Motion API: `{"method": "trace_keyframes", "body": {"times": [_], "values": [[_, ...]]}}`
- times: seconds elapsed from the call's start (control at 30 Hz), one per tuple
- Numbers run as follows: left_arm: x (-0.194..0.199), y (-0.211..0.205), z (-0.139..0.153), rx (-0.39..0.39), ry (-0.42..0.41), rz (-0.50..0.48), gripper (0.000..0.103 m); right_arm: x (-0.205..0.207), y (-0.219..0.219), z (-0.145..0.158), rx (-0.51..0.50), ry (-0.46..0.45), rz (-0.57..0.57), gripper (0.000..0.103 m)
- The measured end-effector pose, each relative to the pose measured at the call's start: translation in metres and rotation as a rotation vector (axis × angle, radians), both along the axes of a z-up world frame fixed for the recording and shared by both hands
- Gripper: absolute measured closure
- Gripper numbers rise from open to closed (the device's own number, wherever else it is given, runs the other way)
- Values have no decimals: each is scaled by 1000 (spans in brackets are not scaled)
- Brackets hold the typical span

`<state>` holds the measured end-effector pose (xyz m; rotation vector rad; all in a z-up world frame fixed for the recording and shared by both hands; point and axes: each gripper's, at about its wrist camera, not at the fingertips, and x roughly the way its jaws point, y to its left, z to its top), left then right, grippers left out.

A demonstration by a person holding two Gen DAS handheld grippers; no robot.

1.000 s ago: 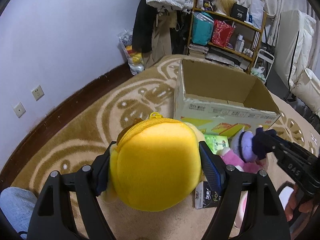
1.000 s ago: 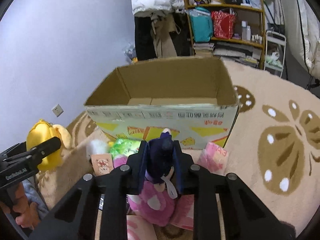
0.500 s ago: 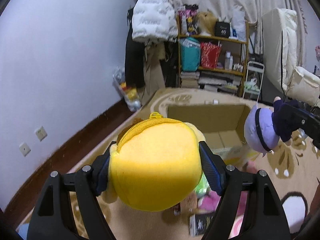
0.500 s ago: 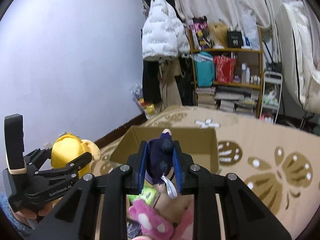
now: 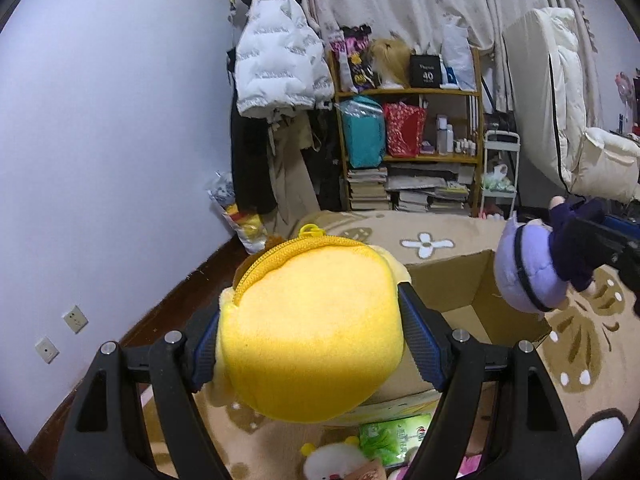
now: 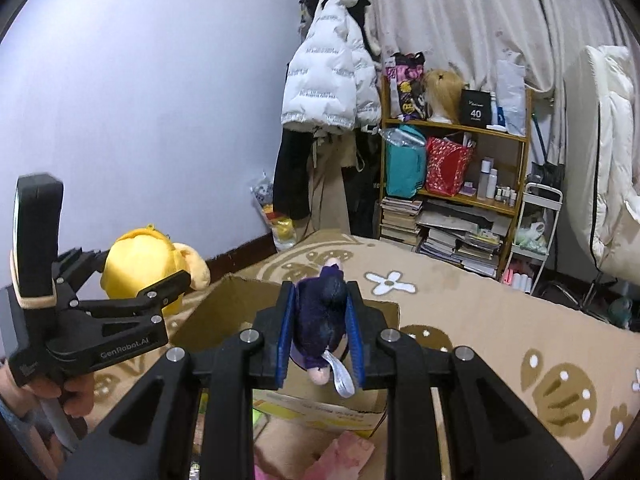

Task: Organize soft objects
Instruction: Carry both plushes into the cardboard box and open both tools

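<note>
We hold two soft toys above the open cardboard box, its visible floor bare: the left gripper, its fingers clamped on a yellow plush, and the right gripper, fingers pinching a purple doll, both tilted downward.

White puffer jacket hanging beside cluttered wooden shelf, patterned beige carpet below.
</note>
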<state>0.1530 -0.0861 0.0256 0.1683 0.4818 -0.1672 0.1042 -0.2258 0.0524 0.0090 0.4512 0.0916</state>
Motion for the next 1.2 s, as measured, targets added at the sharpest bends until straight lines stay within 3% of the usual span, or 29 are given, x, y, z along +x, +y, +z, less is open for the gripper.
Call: {"method": "trace_keyframes", "body": {"times": [0.37,0.47,0.67,1.2], "values": [[33,-21,-46,50,130,-40,25,37,-22,-55,125,97,-14,78],[41,-22,-58,34,178,-42,24,43,-27,-68,142,126,-17,78],[44,-20,-67,25,192,-36,21,50,-32,-86,168,182,-12,77],[48,-12,-74,-19,252,-32,5,51,-28,-94,171,230,-3,73]]}}
